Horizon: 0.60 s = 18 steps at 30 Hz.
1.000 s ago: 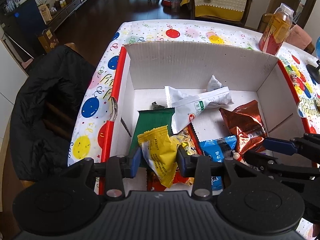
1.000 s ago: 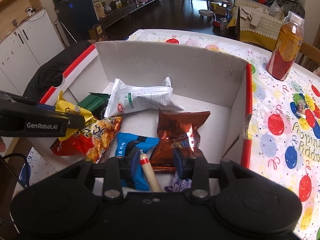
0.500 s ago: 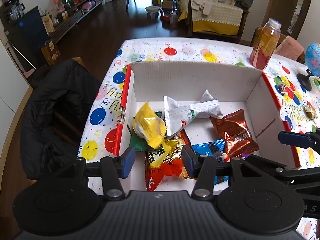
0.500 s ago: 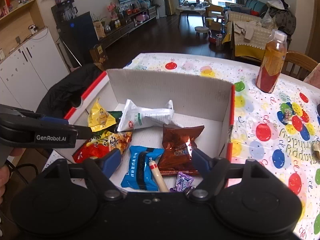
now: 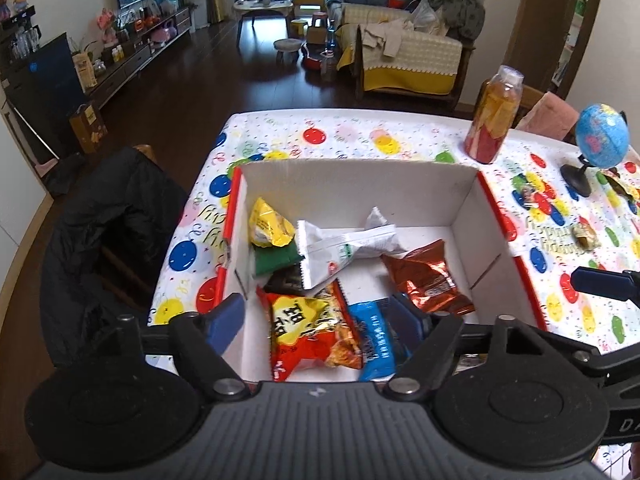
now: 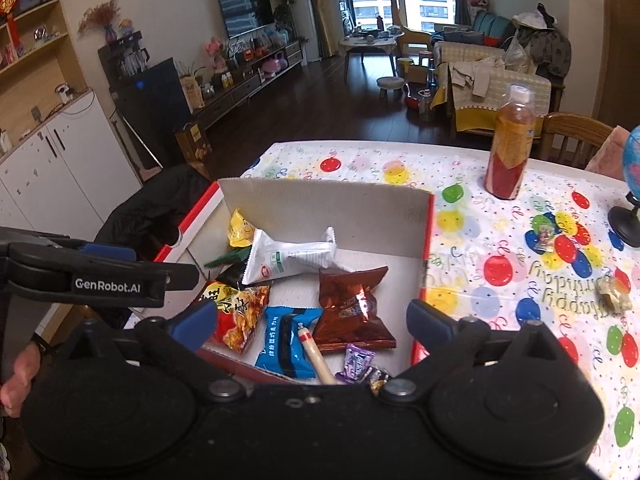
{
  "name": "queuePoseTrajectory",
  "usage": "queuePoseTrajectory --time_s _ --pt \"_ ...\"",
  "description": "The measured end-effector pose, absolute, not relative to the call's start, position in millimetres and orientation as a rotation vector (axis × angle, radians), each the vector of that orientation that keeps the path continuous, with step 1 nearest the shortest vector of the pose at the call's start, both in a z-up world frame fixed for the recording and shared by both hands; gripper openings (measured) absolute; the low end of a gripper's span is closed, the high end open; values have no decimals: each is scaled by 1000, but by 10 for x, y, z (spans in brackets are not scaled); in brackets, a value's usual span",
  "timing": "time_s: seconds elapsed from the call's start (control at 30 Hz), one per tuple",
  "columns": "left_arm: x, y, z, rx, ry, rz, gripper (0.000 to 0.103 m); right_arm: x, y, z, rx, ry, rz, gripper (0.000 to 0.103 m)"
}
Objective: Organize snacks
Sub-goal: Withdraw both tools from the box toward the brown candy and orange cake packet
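A white cardboard box [image 5: 360, 196] with red edges holds several snacks: a yellow packet [image 5: 270, 228] at its far left, a white packet [image 5: 340, 248], a copper packet [image 5: 428, 280], a red packet [image 5: 308, 328] and a blue packet [image 5: 376, 340]. A sausage stick [image 6: 314, 350] and a purple candy [image 6: 358, 362] lie at the near edge. My left gripper [image 5: 318, 318] hovers above the box's near left, jaws opening, gripping nothing. Above the near right hangs my right gripper [image 6: 312, 320], jaws opening wide and empty. A small wrapped snack [image 6: 614, 296] lies on the tablecloth outside the box.
A tea bottle [image 5: 494, 116] and a small globe [image 5: 600, 140] stand on the balloon tablecloth at the back right. A chair draped with a black jacket [image 5: 108, 232] is at the table's left. A wooden chair [image 6: 572, 136] stands behind the table.
The left gripper let go of the yellow packet, which now lies in the box. The right gripper released the sausage stick. Both grippers opened and rose back from the box.
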State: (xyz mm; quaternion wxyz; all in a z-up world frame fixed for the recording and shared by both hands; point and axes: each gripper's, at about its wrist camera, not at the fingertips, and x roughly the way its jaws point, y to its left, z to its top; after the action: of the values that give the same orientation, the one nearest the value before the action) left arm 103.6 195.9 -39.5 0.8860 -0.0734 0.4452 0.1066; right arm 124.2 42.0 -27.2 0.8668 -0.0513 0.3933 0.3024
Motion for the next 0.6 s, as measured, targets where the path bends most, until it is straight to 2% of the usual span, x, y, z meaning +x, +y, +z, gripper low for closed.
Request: queuePoseTrajectory --time_s 0.13,0.3,0.6 --pt "1061 1842 -357 -156 918 192 86 1197 301 -220 -96 807 620 103" --pt "1164 1619 -330 -145 905 154 99 1179 89 -171 -93 782 613 103" --pt "1594 916 -276 -125 899 90 99 1444 -696 -118 -95 768 523 103"
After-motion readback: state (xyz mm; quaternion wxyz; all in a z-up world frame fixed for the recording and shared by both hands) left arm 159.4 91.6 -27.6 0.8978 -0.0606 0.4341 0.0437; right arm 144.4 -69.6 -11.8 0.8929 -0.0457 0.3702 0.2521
